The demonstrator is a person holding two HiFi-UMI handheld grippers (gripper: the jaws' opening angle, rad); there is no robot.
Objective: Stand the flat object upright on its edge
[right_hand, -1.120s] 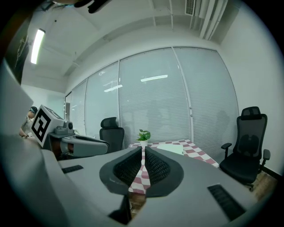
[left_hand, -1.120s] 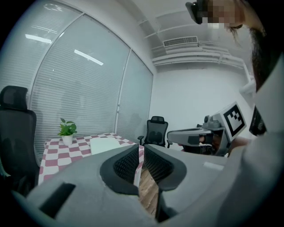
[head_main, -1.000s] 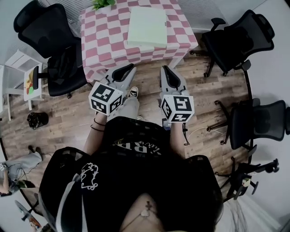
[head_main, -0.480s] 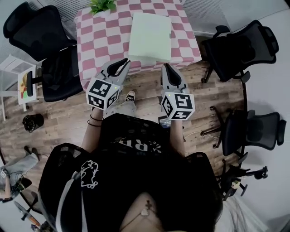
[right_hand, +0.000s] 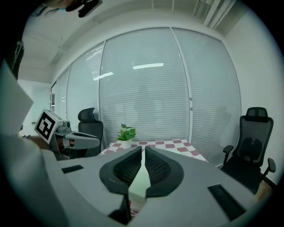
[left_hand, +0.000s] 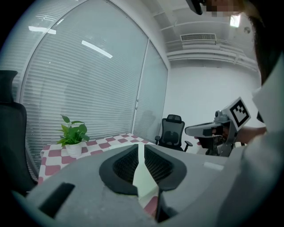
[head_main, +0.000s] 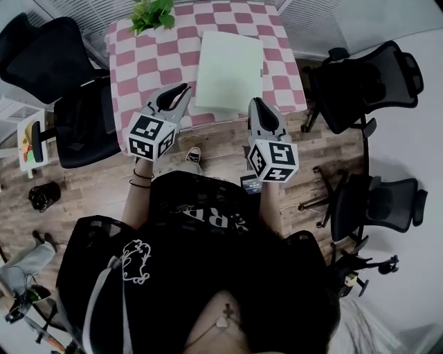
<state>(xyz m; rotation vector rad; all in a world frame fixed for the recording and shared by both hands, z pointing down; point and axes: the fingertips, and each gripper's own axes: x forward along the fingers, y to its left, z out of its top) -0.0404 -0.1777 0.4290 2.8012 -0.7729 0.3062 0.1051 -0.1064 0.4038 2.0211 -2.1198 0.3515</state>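
Around the checked tabletop (head_main: 131,62) I counted four black mesh office chairs: two on the left (head_main: 83,128) and two on the right (head_main: 370,72), all pulled back onto the wood plank floor (head_main: 83,200). There was one leafy potted plant (head_main: 152,12) in a white pot at the far left corner, well apart from the task's thing. The cloth was soft-looking pink and white squares, and slatted blinds (right_hand: 146,88) covered the big windows behind.

The flat object (head_main: 228,69) was a single pale, smooth rectangular slab lying flat on the right half of the tabletop, its near end reaching the near edge.

I had two grippers up, each carrying one marker cube (head_main: 151,135). The left gripper (head_main: 181,90) was at the tabletop's near edge, just left of the slab, with its ribbed black pads pressed together on nothing. The right gripper (head_main: 255,104) was just beside the slab's near right corner, also pressed together and empty. Both pointed toward the slab.
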